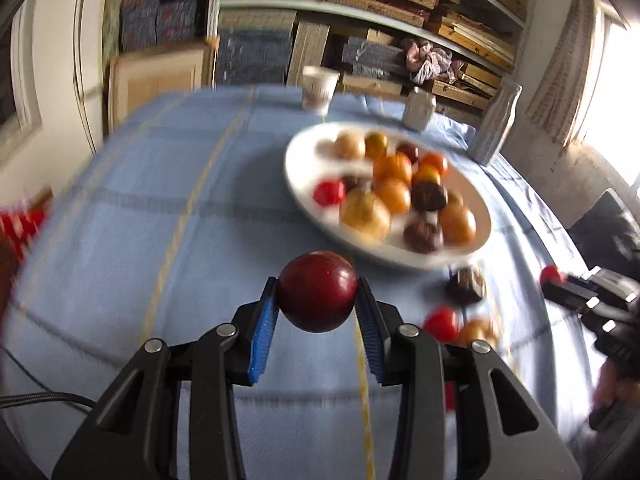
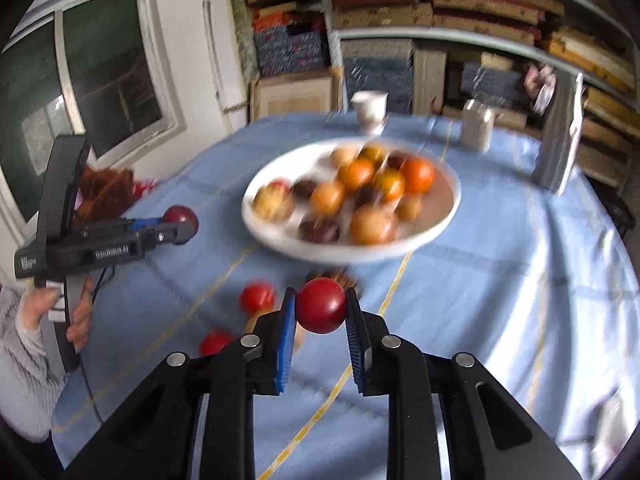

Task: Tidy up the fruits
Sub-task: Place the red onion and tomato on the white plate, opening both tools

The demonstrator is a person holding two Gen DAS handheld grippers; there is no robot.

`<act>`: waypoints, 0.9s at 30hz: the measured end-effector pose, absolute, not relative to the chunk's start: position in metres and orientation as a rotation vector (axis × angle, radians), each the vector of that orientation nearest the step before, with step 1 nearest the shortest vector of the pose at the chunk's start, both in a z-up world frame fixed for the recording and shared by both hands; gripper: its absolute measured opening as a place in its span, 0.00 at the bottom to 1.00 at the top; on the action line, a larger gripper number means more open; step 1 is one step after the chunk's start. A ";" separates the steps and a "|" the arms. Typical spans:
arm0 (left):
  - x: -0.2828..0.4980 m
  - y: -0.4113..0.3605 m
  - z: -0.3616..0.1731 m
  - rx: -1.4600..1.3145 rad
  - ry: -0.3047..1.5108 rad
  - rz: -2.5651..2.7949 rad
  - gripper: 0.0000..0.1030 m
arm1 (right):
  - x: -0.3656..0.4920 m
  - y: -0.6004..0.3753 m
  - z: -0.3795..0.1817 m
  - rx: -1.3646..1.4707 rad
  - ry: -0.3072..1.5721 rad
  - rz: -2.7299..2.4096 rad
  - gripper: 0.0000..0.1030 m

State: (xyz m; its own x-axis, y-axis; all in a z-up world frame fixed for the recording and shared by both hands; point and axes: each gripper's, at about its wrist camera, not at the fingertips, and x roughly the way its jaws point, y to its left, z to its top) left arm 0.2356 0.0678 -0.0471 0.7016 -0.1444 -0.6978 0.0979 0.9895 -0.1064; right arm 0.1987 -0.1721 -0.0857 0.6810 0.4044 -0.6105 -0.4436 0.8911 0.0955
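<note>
A person's hand (image 2: 76,320) in a pale knit sleeve (image 2: 24,376) is holding the left gripper (image 1: 317,300) out over the blue counter (image 1: 132,216), and its blue pads are clenching a dark red plum (image 1: 318,292) clear of the cloth; the right wrist view is showing the same gripper (image 2: 182,222) from the side with the plum (image 2: 181,218) at its tip. To the right of it, on the cloth, two small red fruits (image 2: 257,297) (image 2: 214,342) are lying near each other in front of the plate, with a dark brown fruit (image 1: 466,285) and a yellowish one (image 1: 476,332) close by in the left wrist view. Farther right, the right gripper (image 2: 321,310) is grasping a small red fruit (image 2: 321,311) between its pads, also lifted off the counter. Beyond both grippers, the white plate (image 2: 444,220) is sitting toward the middle of the counter, carrying a blurred heap of orange, yellow and dark purple fruits (image 2: 356,196). Behind the plate, a white cup (image 2: 369,112) and a pale jar (image 2: 476,126) are standing near the far edge, and a tall clear container (image 2: 558,148) is standing at the far right. Shelves (image 2: 460,36) stacked with boxes are filling the wall behind.
</note>
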 end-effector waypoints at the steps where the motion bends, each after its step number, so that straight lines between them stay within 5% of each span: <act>1: 0.243 0.062 -0.038 -0.045 0.764 -0.130 0.37 | 0.205 -0.174 -0.077 -0.058 0.655 0.469 0.23; 7: 0.304 0.032 -0.014 -0.017 0.729 -0.121 0.37 | 0.254 -0.180 -0.040 0.031 0.581 0.432 0.23; 19: 0.394 0.037 -0.063 -0.114 0.830 -0.118 0.37 | 0.306 -0.126 -0.105 -0.017 0.678 0.480 0.24; 22: 0.402 0.037 -0.071 -0.110 0.844 -0.129 0.37 | 0.305 -0.122 -0.110 -0.031 0.673 0.488 0.39; 23: 0.403 0.037 -0.073 -0.108 0.844 -0.130 0.42 | 0.303 -0.122 -0.111 -0.037 0.650 0.478 0.59; 25: 0.404 0.037 -0.073 -0.111 0.831 -0.121 0.70 | 0.298 -0.123 -0.110 -0.054 0.609 0.451 0.63; 27: 0.399 0.039 -0.066 -0.122 0.803 -0.121 0.81 | 0.293 -0.123 -0.107 -0.068 0.598 0.444 0.63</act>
State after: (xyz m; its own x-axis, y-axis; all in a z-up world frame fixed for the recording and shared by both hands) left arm 0.3991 0.0392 -0.0657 0.6882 -0.1540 -0.7089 0.0617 0.9861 -0.1544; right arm 0.2934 -0.1234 -0.1072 0.7355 0.3845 -0.5579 -0.4233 0.9037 0.0649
